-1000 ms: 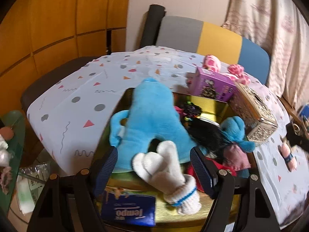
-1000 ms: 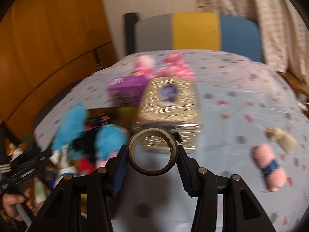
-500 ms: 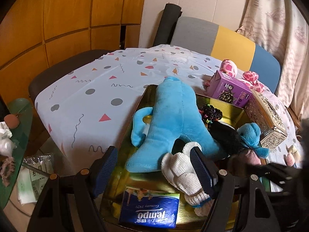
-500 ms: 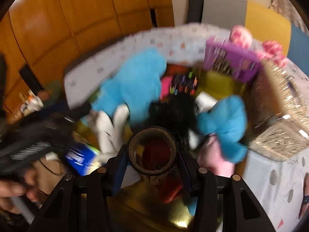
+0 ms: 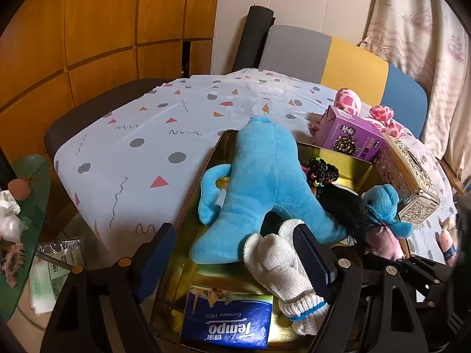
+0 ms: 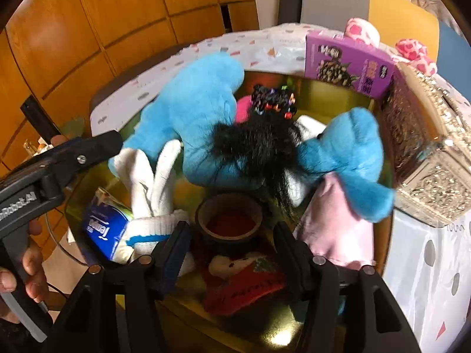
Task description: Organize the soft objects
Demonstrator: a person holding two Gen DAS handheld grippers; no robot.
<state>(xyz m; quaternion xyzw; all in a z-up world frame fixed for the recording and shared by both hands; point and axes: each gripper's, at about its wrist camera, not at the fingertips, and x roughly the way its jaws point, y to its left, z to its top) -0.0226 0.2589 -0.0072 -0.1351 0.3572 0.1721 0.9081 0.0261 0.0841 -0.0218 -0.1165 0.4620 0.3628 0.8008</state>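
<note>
Step in hand: dropping tape roll (image 6: 229,219) into gold tray (image 6: 321,97). Right gripper (image 6: 232,245) jaws just opening, roll free between them. Left gripper (image 5: 235,260) spread, empty, over white glove (image 5: 276,267). Next: withdraw right, fetch pink toy (image 5: 446,242) from worktop (image 5: 141,147).

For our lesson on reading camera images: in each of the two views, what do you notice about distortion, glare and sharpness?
Left wrist view: strong fisheye bending of the wall panels, dark vignette corners, mostly sharp; the big blue plush is crisp. Right wrist view: same curved distortion, warm glare off the gold tray, and soft blur on the small blue plush and black fur.
</note>
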